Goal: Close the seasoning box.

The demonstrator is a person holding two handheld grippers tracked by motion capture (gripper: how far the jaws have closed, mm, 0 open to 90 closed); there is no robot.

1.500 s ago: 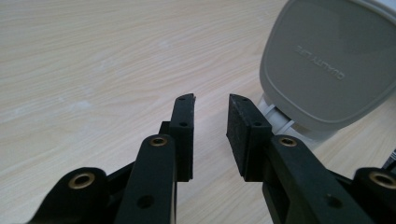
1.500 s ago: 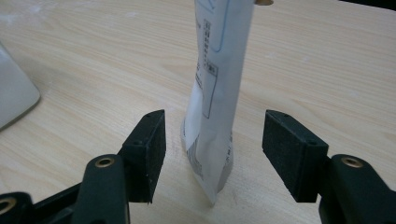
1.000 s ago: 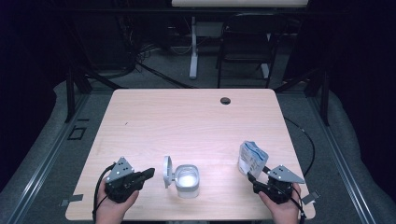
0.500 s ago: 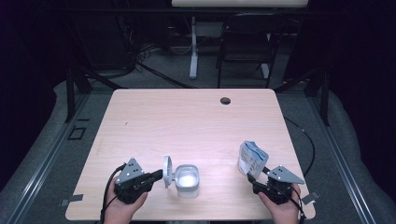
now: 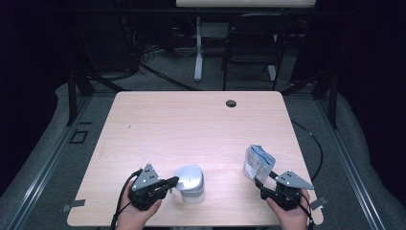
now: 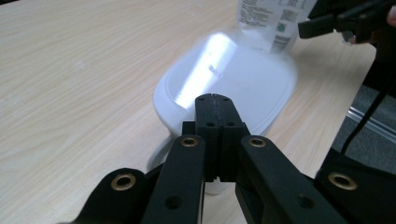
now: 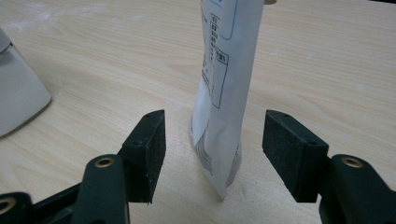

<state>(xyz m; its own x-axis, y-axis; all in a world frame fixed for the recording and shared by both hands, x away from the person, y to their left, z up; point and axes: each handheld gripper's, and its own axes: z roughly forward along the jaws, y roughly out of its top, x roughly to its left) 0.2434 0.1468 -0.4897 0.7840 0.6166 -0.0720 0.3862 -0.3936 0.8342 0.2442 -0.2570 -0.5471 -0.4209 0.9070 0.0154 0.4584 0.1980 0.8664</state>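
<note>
Your left gripper point(image 5: 173, 182) lies low over the near edge of the table point(image 5: 191, 120), held in your left hand point(image 5: 136, 211) and pointing toward the white container point(image 5: 190, 184); its jaws are pressed together with nothing between them, and their tips rest on or just above the lid point(image 6: 243, 79), though whether they actually touch it you cannot tell from these views. That lid is down over the container, so nothing of the inside can be seen. The container sits near the front edge of the table, a little left of the middle. Your right gripper point(image 5: 261, 186) is held level in your right hand point(image 5: 289, 213) near the front right corner, its jaws pointing away from you and spread wide. The white pouch point(image 7: 226, 93) with blue printing stands upright between those jaws, clear of both pads point(image 7: 149, 149), with a gap on each side. The pouch's top is out of frame in the right gripper view, and its contents cannot be seen. Pouch and container stand well apart.
</note>
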